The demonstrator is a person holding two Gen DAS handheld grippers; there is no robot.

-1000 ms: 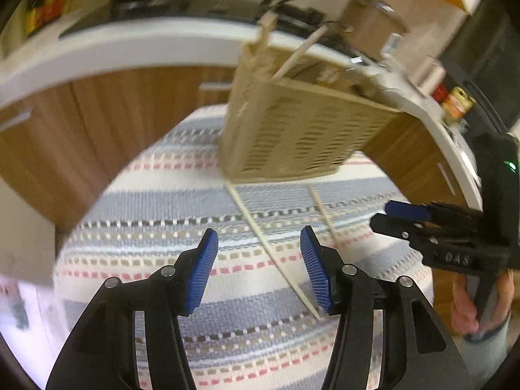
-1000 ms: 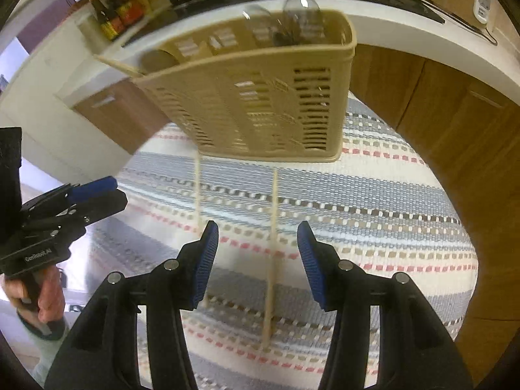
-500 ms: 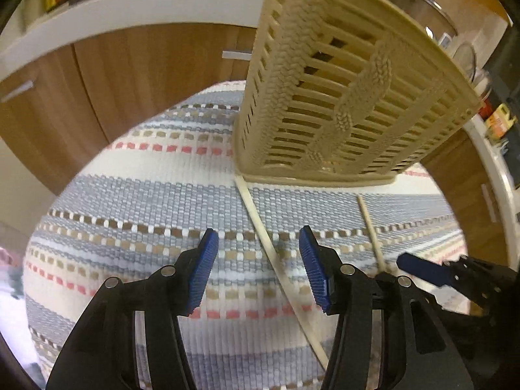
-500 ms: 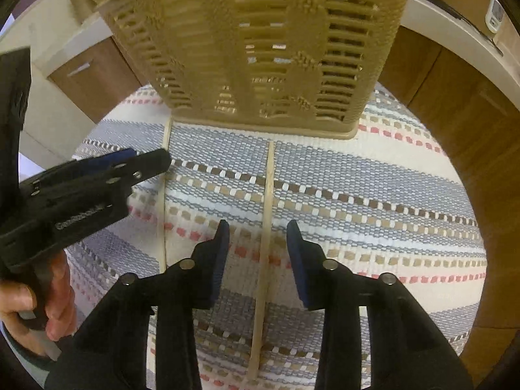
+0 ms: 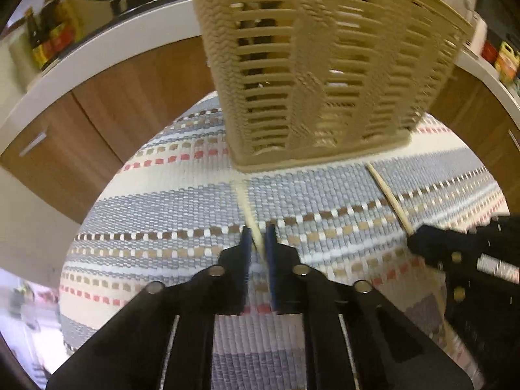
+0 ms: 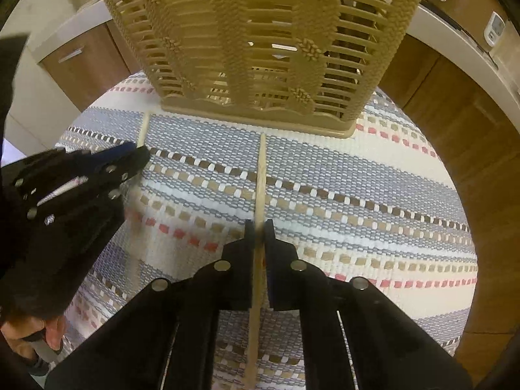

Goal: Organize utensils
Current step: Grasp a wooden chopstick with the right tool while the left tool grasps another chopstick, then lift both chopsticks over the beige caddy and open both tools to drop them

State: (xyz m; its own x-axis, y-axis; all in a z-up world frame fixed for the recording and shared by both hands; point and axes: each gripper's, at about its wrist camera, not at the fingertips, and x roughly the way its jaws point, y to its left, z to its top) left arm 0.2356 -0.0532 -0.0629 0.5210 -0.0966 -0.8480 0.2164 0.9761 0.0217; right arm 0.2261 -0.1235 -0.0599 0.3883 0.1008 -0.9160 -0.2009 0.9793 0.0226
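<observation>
Two thin wooden chopsticks on woven striped rug, left claw pinching one, right claw pinching other, slatted plastic basket

Each camera sits just behind its own gripper, looking steeply down and forward, close over the striped woven mat. Both views share the mat, the beige slatted basket ahead, and each other's gripper at the side.

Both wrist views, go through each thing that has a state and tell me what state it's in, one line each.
left gripper: shut on left chopstick.
right gripper: shut on right chopstick.
left chopstick: lying on the rug, pinched.
right chopstick: lying flat on the rug, pinched.
basket: upright on the rug, contents unclear.
striped rug: spread flat.
</observation>
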